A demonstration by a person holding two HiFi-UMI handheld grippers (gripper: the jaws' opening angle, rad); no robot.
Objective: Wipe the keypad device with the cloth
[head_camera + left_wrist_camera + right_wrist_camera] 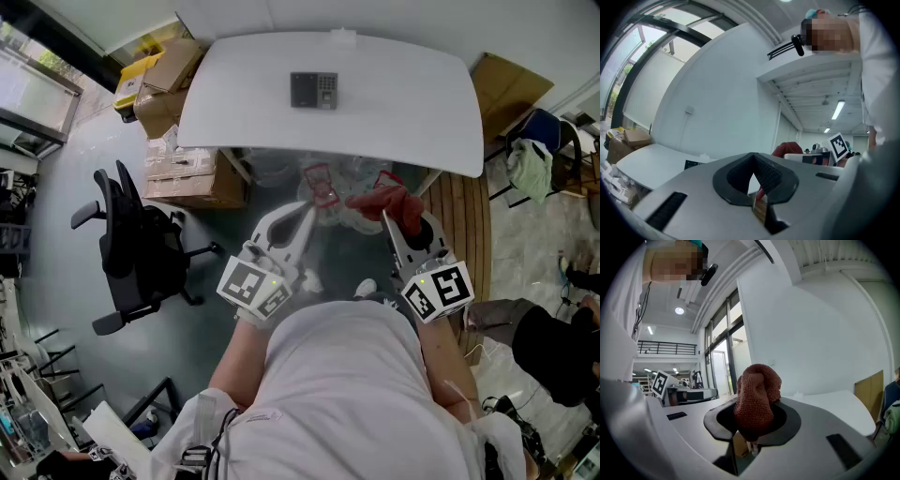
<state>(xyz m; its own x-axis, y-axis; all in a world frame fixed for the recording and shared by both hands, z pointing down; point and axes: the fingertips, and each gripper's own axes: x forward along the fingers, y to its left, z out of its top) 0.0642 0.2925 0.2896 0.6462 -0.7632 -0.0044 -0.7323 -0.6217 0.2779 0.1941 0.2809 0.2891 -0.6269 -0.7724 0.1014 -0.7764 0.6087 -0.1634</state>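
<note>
Because the rust-red cloth bulges up between the pads of the right claw, it covers their inner faces. That claw's jaws are closed onto it, and its knitted-looking bunch stands above them. Just beyond both claws, under the near edge of the white worktop, a heap of clear wrapping with red print is too hazy to make out. The left claw has its jaws drawn together to a thin slit, with nothing held between them.

Ahead of both claws and well apart from them, the keypad device lies flat on the worktop. It is a small dark grey slab whose keys are too small to tell.

To the left claw's left stand a black office chair and cardboard boxes. To the right claw's right is wooden flooring. The walls are white, with tall windows.
</note>
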